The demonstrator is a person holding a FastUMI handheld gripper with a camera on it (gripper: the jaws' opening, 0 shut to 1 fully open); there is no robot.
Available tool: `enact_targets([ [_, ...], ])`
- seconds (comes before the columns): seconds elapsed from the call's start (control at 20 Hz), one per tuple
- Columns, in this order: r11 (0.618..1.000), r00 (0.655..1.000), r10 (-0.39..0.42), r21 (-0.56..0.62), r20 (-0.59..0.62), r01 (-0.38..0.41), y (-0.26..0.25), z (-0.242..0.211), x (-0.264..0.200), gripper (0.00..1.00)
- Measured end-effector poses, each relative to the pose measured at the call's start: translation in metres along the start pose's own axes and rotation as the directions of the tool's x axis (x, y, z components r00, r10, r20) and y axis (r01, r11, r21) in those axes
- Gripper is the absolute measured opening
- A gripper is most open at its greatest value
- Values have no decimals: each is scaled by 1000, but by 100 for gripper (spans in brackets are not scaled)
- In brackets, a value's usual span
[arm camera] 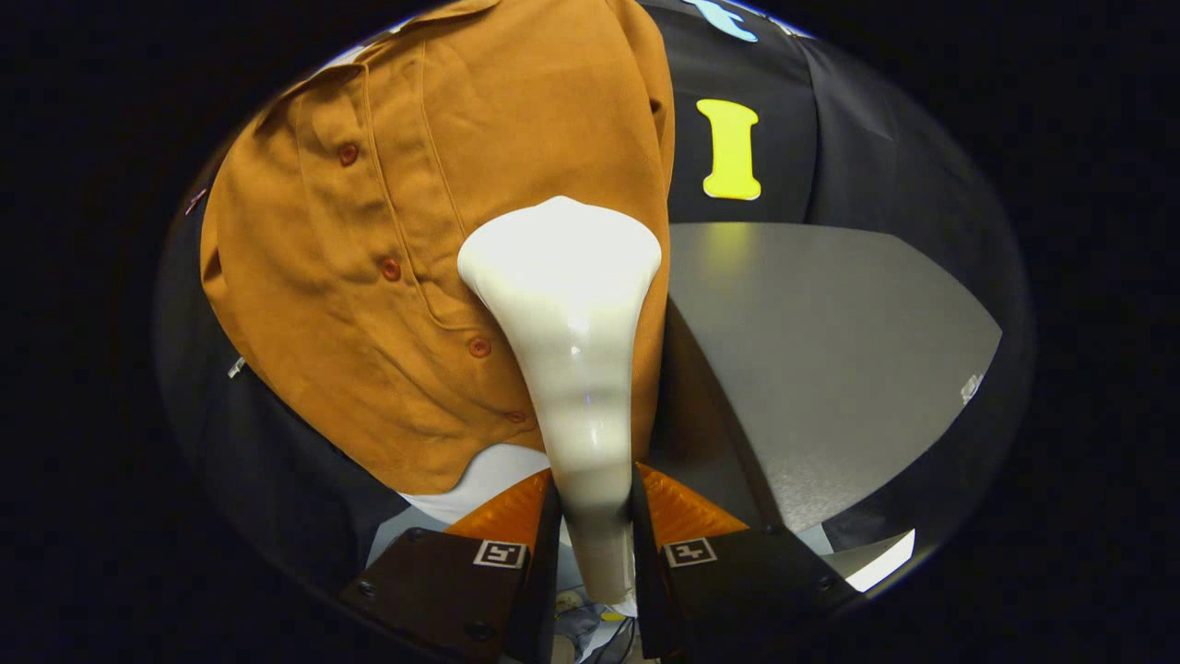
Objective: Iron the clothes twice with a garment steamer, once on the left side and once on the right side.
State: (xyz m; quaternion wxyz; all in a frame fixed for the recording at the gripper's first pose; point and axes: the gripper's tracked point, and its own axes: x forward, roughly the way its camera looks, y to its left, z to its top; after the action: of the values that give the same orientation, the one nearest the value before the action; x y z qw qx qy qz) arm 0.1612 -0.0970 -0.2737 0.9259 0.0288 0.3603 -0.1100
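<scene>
Gripping the garment steamer [590, 433] by its handle, my gripper [595, 516] clamps both fingers on it. Its wide head extends ahead of the fingers, against the hanging brown shirt [406, 249], near the shirt's right edge.

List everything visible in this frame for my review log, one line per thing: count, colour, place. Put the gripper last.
shirt: one, orange-brown, hanging against the booth wall, ahead of the fingers and to their left.
shirt buttons: four visible, reddish-brown, in a row down the shirt front.
white garment: one, white, showing below the shirt hem, just ahead of the fingers.
garment steamer: one, cream white, handle between the fingers, wide head against the shirt's right part.
table: one, grey, to the right of the steamer.
booth wall: one, black cloth, behind shirt and table.
gripper: one, both fingers pressed on the steamer handle.
</scene>
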Motion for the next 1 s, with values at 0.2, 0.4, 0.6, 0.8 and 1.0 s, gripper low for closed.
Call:
enact_targets([
  [0.2,1000,986,3,-15,164,0,12,56,-36,39],
  [0.4,999,946,43,-34,320,-34,42,105,-82,39],
  [0.6,990,904,129,-104,407,-94,85,132,-106,39],
  [0.8,970,874,225,-179,430,-162,128,127,-121,39],
  [1.0,953,868,284,-221,407,-208,161,118,-122,39],
])
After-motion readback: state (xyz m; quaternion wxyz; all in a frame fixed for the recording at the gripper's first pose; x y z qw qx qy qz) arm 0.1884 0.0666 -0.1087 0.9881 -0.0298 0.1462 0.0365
